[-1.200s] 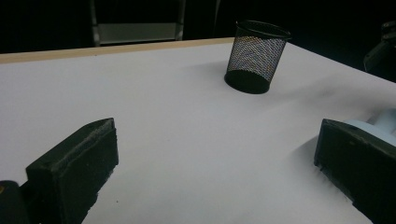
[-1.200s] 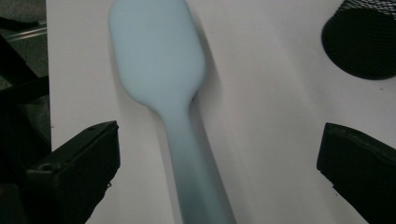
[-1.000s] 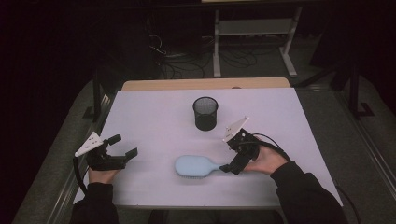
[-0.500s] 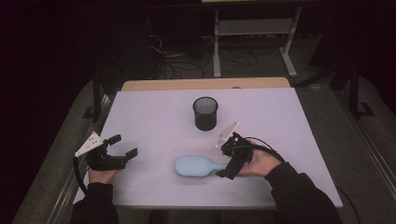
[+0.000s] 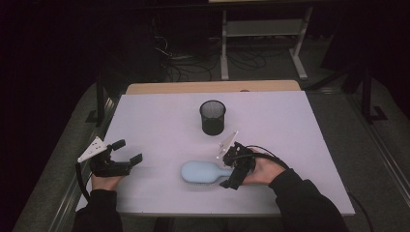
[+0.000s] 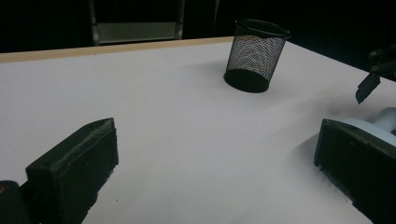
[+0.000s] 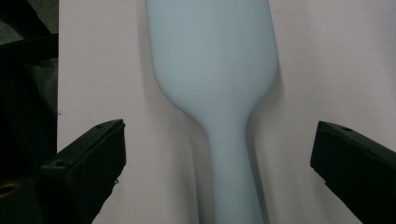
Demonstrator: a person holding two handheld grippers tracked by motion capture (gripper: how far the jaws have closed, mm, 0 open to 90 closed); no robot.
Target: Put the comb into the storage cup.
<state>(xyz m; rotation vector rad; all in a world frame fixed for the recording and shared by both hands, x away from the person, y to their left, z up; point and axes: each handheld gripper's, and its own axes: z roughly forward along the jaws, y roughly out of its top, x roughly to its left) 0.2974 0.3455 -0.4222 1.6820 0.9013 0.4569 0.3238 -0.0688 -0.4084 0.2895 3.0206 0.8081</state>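
We held the right gripper (image 5: 231,170) wide open, its 2 jaws straddling the handle of the brush (image 5: 203,172), which lay flat near the table's (image 5: 145,116) front edge. Closing on the handle seemed next. The left gripper (image 5: 126,151) waited open, empty.

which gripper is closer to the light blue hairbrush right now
Right. The right gripper has its open jaws on either side of the hairbrush handle, not yet closed. The left gripper sits open near the table's left edge, well clear of it.
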